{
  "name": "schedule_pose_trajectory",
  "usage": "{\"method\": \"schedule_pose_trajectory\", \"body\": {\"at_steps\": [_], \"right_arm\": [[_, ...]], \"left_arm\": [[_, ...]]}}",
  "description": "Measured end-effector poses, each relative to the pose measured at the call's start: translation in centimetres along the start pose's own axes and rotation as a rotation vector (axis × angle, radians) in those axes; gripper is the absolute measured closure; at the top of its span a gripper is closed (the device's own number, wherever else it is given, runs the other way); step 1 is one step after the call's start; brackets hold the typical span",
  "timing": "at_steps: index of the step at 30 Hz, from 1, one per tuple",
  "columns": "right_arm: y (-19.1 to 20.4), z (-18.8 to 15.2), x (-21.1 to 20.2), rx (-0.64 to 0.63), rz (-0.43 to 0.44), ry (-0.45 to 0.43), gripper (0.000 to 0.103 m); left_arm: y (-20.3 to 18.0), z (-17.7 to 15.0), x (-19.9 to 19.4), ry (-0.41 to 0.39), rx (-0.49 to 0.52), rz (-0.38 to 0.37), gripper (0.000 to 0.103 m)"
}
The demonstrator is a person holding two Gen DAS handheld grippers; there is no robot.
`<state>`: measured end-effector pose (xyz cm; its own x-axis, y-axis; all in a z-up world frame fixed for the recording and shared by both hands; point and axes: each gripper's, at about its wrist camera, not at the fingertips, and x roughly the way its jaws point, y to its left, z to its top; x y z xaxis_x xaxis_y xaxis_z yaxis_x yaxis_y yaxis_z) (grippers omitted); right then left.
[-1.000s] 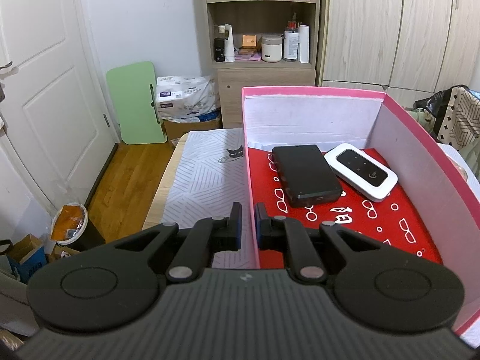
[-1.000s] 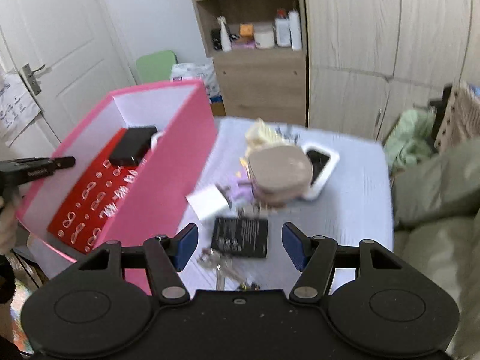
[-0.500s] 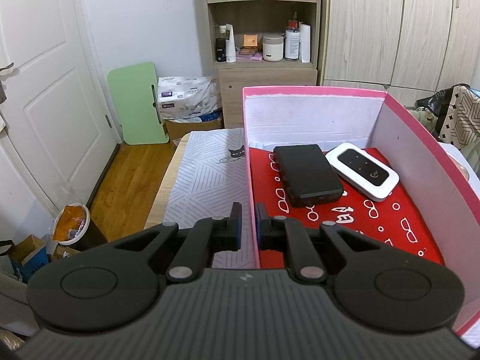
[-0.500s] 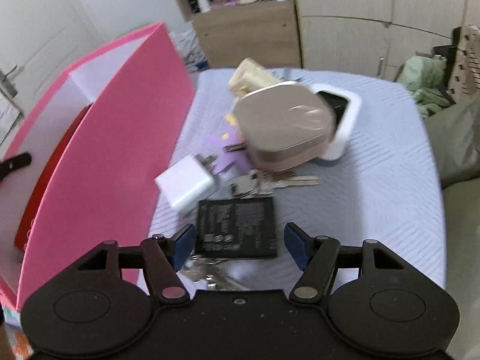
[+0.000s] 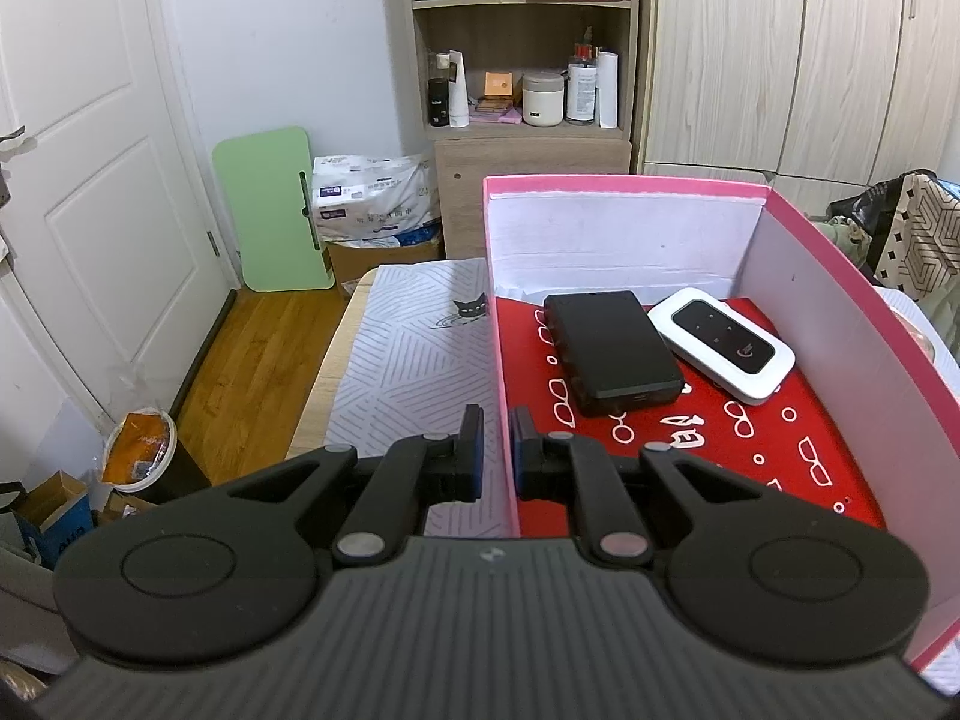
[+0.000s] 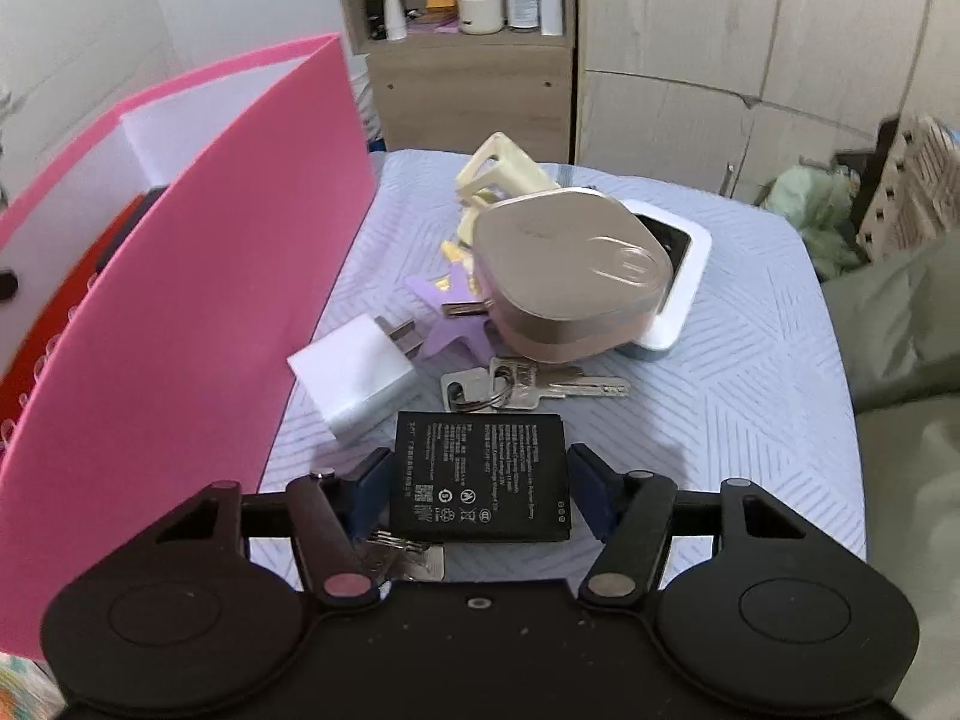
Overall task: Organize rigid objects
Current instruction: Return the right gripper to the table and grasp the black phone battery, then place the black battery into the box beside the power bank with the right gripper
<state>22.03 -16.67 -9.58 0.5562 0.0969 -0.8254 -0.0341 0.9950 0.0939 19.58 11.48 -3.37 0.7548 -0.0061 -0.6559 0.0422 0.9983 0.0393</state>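
Note:
My left gripper (image 5: 496,447) is shut on the near left wall of the pink box (image 5: 501,360). The box holds a black device (image 5: 612,351) and a white pocket router (image 5: 723,343) on a red lining. In the right wrist view the box's pink outer wall (image 6: 198,324) fills the left side. My right gripper (image 6: 480,489) is open, its fingers on either side of a flat black battery (image 6: 477,477) lying on the table. Beyond it lie a white charger plug (image 6: 354,381), keys (image 6: 522,387) and a beige case (image 6: 570,273).
A purple star piece (image 6: 444,315), a cream plastic frame (image 6: 501,171) and a white tray (image 6: 678,294) under the beige case crowd the table's middle. More keys (image 6: 408,558) lie under my right gripper. A shelf unit (image 5: 528,72) and wardrobes stand behind.
My right gripper has moved down and forward, so the black battery now lies between its open fingers. The left gripper and the box have stayed put.

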Motion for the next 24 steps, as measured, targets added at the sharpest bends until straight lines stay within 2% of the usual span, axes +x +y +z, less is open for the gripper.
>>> {"method": "schedule_pose_trajectory", "body": {"at_steps": [6,11,17,24], "right_arm": [[-0.8,-0.8,-1.5,0.070,0.070,-0.035,0.035],[-0.5,-1.1,-3.9,0.043,0.052,-0.144,0.035],[-0.6,0.1,-6.5,0.022,0.078,-0.201,0.035],[2.6,2.4,-9.6,-0.071,0.248,-0.249,0.035]], "left_arm": [[0.0,0.0,0.0,0.000,-0.001,-0.001,0.093],[0.1,0.0,0.1,0.000,-0.002,-0.003,0.093],[0.1,0.0,0.1,-0.002,-0.004,-0.004,0.093],[0.1,0.0,0.1,-0.003,-0.007,-0.007,0.093]]}}
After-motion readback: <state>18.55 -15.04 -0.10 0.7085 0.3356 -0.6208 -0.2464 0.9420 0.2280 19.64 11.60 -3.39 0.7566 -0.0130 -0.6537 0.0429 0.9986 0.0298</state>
